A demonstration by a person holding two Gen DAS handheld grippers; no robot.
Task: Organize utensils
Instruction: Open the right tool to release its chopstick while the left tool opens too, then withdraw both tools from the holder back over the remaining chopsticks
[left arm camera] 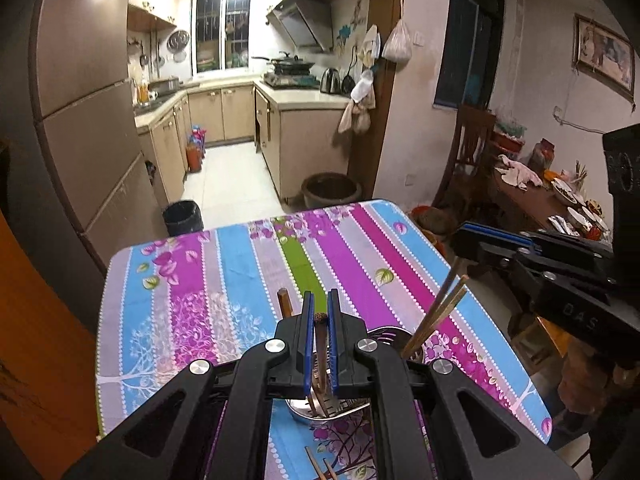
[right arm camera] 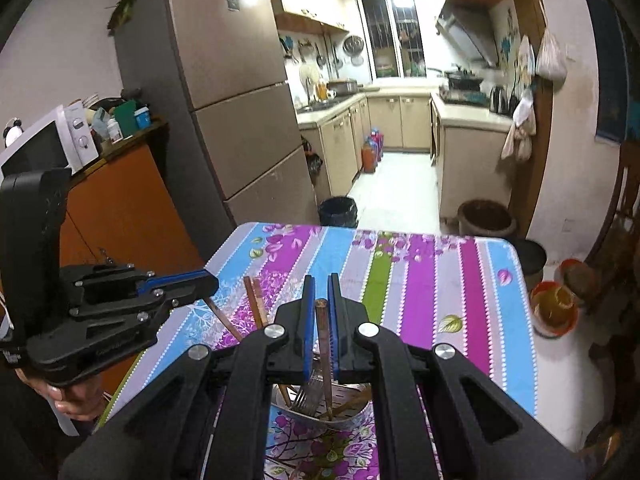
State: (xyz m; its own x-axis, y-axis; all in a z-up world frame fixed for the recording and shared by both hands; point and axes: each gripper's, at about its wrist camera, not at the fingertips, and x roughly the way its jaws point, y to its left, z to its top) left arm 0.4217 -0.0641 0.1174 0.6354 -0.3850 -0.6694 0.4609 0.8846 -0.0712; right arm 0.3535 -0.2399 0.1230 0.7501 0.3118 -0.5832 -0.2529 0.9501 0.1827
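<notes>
The left claw (left arm camera: 319, 308) has its 2 blue pads (left arm camera: 307, 320) drawn close around a slim brown utensil handle (left arm camera: 320, 340), whose rounded tip pokes up between them; the pads look to be touching it, so it is pinched. Straight below that claw sits a perforated metal utensil holder (left arm camera: 320, 412) on the bench (left arm camera: 240, 272), with a fork and other handles standing in it. Just right of the claw, a bundle of wooden chopsticks (left arm camera: 440, 312) leans out of the holder toward the right. Just left of the claw, another brown handle (left arm camera: 284, 300) sticks up.

The right claw (right arm camera: 321, 300) likewise has its pads nearly together, gripping a single square-ended wooden chopstick (right arm camera: 322, 336) that runs down into the same holder (right arm camera: 352, 412). A metal fork (right arm camera: 306, 396) leans in the holder just below the claw. Left of the right claw, 2 more brown sticks (right arm camera: 254, 300) rise from the holder, and beyond them the other claw hangs at the bench's left edge.

The bench wears a striped floral cloth (right arm camera: 440, 280). Beyond its far edge stand a black bin (right arm camera: 338, 212) and a brown clay pot (right arm camera: 486, 218) on the kitchen floor.
</notes>
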